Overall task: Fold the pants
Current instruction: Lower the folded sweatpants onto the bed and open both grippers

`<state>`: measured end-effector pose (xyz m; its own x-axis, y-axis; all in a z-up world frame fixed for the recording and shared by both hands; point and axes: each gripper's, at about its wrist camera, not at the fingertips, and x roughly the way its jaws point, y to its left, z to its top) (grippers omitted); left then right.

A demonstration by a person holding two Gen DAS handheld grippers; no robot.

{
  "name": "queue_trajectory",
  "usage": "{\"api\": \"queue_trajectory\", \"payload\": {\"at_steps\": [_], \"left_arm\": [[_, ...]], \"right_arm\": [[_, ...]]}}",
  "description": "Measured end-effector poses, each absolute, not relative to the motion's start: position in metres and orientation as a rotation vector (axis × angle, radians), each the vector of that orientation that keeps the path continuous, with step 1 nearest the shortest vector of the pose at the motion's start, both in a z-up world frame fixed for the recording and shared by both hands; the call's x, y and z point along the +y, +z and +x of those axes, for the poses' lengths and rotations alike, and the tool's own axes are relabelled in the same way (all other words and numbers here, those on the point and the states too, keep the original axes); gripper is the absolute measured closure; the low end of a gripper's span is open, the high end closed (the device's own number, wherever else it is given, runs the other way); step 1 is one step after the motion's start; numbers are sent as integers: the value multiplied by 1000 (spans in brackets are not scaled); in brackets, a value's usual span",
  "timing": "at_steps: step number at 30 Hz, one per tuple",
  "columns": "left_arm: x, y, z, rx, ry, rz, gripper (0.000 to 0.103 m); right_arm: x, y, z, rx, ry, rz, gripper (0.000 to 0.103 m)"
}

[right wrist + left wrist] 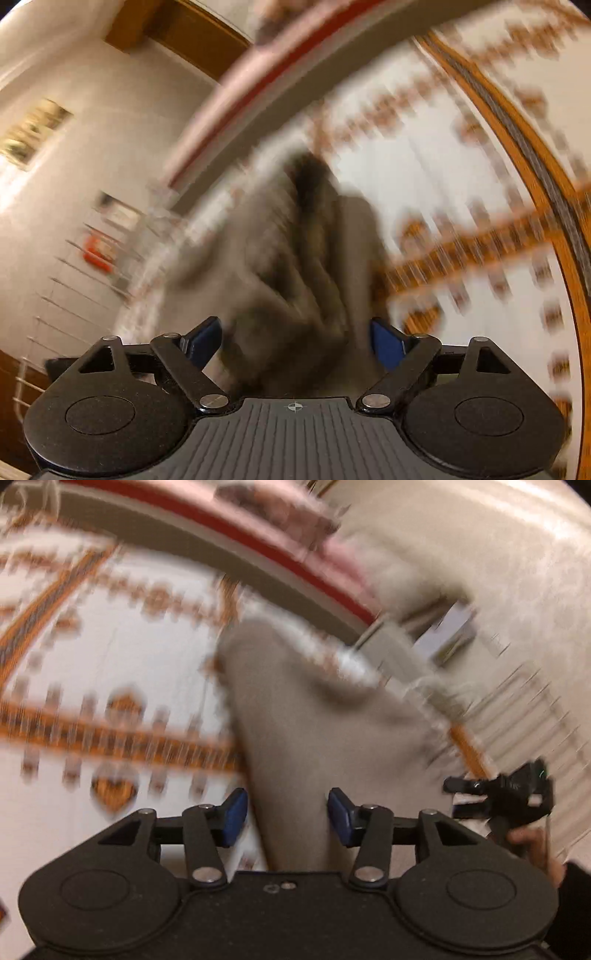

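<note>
One blurred grey-beige pants (295, 746) heap

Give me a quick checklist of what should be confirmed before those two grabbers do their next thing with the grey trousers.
1. Left tool has fabric between its blue pads: ok, the grey pants run through the gap.
2. Left tool actually clamped: not ok, the pads stand apart from the cloth.
3. Right tool has fabric between its pads: ok, bunched grey cloth fills the gap.
4. Right tool clamped: cannot tell, the blur hides any contact.
5. Pants lying flat: not ok, they look bunched and lifted over the patterned cloth.
6. Pictures sharp enough to judge: not ok, both views are motion-blurred.
</note>
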<state>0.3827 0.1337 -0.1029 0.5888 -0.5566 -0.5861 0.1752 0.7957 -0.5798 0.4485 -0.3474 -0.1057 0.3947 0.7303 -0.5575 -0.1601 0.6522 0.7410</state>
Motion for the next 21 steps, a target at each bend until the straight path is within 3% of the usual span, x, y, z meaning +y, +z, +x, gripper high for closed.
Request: {"api": "queue_trajectory", "payload": {"at_steps": [6,8,13,15,16,17,18,21], "left_arm": [[133,-100,368,867,-456,-528,61],[130,-100,358,863,-439,-488,61],[131,-90,331,850,-383,-455,60],[132,-80,315,815,-343,-438,57],[132,-75,306,805,-322,-421,54],[131,-69,297,790,-288,-389,45],[127,-62,286,778,-256,-343,34],[112,-44,257,754,-249,-228,29]], "right_arm": [[-349,-106,427,1059,649,730,18],[-351,-108,414,1078,623,662,29],[-363,-100,382,1058,599,660,28],[-369,-95,368,1038,586,654,18],[-372,-88,357,1008,566,625,5],[-375,-79,352,981,550,601,0],[-379,-71,341,951,542,584,0],[-386,-54,312,888,536,572,0]]}}
